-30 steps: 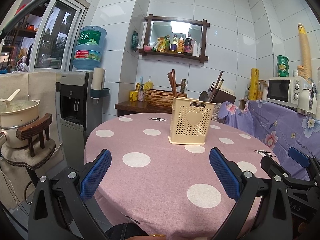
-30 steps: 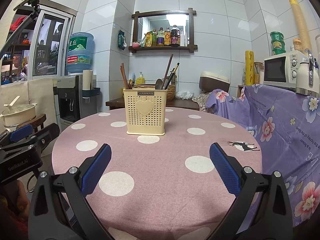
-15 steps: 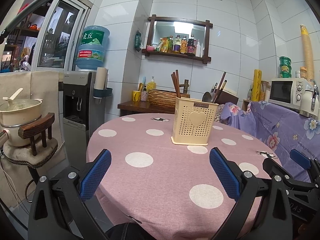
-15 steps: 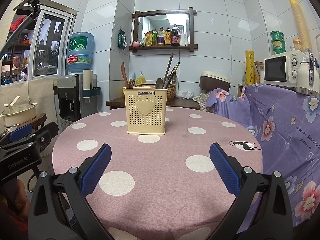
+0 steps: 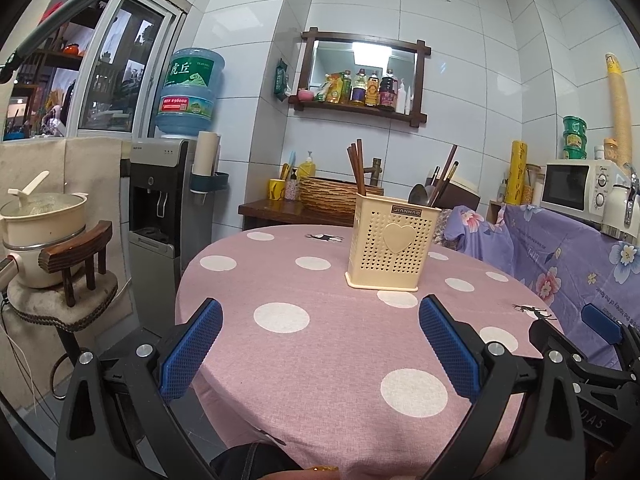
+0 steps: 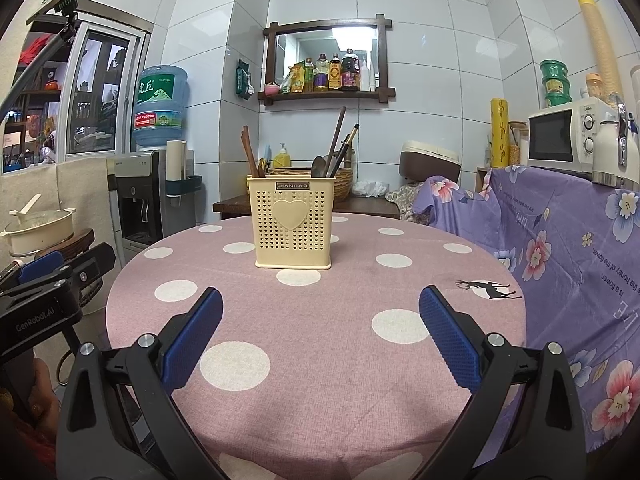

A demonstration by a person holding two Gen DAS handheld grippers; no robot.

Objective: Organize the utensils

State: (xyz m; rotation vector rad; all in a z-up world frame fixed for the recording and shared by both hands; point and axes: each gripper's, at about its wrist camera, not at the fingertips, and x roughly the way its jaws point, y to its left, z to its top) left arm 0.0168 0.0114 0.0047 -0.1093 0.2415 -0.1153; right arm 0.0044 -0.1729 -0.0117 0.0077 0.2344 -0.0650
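A cream perforated utensil holder [image 5: 390, 246] with a heart on its front stands upright on the round pink polka-dot table [image 5: 320, 344]; it also shows in the right wrist view [image 6: 291, 224]. Brown chopsticks [image 6: 249, 156] stand in its left part, and a metal spoon [image 6: 318, 167] with dark chopsticks [image 6: 338, 142] in its right part. My left gripper [image 5: 320, 336] is open and empty, near the table's front edge. My right gripper [image 6: 320, 330] is open and empty, also well short of the holder.
A water dispenser [image 5: 164, 204] and a stool with a pot [image 5: 44, 224] stand left of the table. A purple floral cloth [image 6: 560, 248] covers furniture on the right, with a microwave [image 6: 560, 140] on top. A wooden side table with a basket [image 5: 332, 198] is behind.
Both grippers have drifted slightly; the left view has shifted so the holder sits a little further right and higher. Both grippers stay open and empty.
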